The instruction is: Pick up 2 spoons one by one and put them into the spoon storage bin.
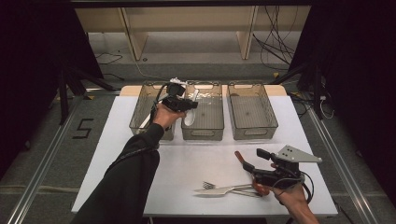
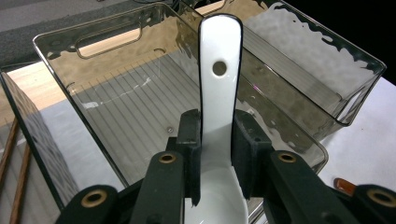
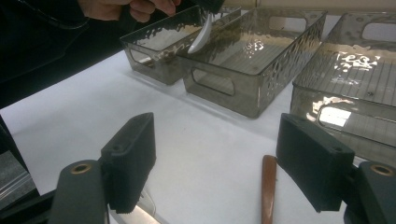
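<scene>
On a white table (image 1: 140,140), three smoky plastic bins (image 1: 252,112).

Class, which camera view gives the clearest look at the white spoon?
The left gripper view: the white spoon sits large and close, clamped between that gripper's black jaws over the middle bin. The high view shows it small beside the left gripper. The right gripper view shows its bowl hanging, far off.

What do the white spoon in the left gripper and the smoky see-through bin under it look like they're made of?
White spoon with a hole in its handle: likely glazed ceramic or melamine, since it is glossy, opaque and thick-edged. Smoky transparent bin: probably tinted hard plastic, with see-through walls, a rippled texture, a ribbed floor and moulded handle slots.
</scene>
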`<state>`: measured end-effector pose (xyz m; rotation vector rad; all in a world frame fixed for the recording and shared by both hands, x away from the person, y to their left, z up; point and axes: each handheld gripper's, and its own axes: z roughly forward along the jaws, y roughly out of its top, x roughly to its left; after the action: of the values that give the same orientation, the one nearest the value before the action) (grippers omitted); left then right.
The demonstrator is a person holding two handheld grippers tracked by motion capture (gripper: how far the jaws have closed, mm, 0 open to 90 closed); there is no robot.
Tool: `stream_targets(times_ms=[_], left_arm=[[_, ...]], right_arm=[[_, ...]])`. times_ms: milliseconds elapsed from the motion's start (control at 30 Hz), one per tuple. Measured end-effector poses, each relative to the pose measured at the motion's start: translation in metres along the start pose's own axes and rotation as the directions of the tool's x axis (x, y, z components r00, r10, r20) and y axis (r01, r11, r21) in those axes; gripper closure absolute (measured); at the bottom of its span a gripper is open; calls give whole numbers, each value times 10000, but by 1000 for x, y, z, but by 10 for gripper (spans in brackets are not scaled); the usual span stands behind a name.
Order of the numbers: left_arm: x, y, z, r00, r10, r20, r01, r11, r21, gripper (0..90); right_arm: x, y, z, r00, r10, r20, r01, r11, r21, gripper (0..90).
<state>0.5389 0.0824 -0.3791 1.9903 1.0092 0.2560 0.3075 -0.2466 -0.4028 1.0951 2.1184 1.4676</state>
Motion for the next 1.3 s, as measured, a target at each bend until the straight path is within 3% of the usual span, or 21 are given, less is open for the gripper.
stream_targets(times_ms=[233,400,500,567,800,933,1100,1300], left_arm=[[-3,0,5,10000,-59,-9,58,10000,-34,732],[-3,-1,10,9999,-19,-147,23,9996,293,722],[-3,1,9,9994,-243,-245,243,9997,25,614],[-4,4,7,9992,-251,-302,255,9996,113,533],[-8,6,-8,9995,-309,54,306,9985,462,398],[-9,1,-21,9969,-589,523,580,9982,181,344],[-10,-11,-37,9962,-353,802,326,9988,353,288],[-13,-26,-59,9947,-258,990,260,9997,-2,245]], right_arm=[[0,0,0,10000,6,-2,-6,10000,-4,293],[0,0,0,10000,3,-11,-3,10000,-6,293],[0,0,0,10000,-10,-10,10,10000,-17,293],[0,0,0,10000,16,-17,-17,10000,-13,293],[0,0,1,10000,19,-7,-19,10000,67,292],[0,-1,1,10000,11,12,-12,10000,97,292],[0,-1,1,10000,12,43,-13,9999,117,292],[1,-1,3,10000,28,72,-29,9997,237,291]])
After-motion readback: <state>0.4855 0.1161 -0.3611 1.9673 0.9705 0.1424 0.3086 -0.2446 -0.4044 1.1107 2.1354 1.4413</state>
